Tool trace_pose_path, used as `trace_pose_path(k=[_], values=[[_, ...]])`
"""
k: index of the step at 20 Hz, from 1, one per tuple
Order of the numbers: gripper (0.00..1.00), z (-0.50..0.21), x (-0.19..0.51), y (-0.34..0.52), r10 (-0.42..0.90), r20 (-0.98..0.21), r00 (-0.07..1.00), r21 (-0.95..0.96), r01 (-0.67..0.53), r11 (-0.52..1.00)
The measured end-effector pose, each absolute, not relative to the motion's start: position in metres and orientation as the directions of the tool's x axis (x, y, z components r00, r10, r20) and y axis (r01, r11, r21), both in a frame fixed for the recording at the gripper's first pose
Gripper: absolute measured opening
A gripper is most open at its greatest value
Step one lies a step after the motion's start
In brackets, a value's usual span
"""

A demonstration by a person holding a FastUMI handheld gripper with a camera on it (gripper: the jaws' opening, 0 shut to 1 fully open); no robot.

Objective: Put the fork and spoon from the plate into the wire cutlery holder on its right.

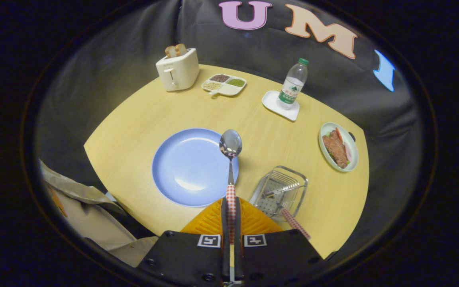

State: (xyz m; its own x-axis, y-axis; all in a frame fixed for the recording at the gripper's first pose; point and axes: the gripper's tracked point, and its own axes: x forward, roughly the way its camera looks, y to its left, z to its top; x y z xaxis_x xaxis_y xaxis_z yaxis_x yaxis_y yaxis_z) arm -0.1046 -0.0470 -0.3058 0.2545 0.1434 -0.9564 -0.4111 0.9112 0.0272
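1. Between the fingers (213, 217) of the handheld gripper (230, 217): the steel spoon with the red-and-white checked handle (230, 167). Jaws nearly closed, both pressing the handle; bowl end sticks straight ahead, raised over the table.
2. Under the bowl end: right rim of the round pale-blue plate (191, 167), which looks bare now, no cutlery left on it.
3. Ahead-right of the fingers, just beside the plate: the rectangular wire cutlery holder w/ perforated floor (279, 191). The steel fork with matching checked handle (283, 199) already lies in it, tines toward the far end, handle poking over the near edge.
4. Key relation: holder lies to the right of the spoon, close by; its long axis runs roughly near-to-far, about parallel w/ the spoon's. So I'd judge a sideways shift right, then lower and release, little or no rotation needed.
5. Risk (judgement): spoon landing across the fork handle or catching the wire rim.
6. Task approx. half done: fork in, spoon in transit.
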Motion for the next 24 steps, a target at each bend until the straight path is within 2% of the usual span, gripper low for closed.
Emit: trace_pose_path(k=[15, 24], values=[[0.08, -0.284, -0.113, -0.131, 0.040, -0.992, 0.116, -0.030, -0.544, 0.838], [0.07, -0.281, -0.112, -0.160, -0.070, -0.997, -0.024, -0.036, -0.666, 0.745]])
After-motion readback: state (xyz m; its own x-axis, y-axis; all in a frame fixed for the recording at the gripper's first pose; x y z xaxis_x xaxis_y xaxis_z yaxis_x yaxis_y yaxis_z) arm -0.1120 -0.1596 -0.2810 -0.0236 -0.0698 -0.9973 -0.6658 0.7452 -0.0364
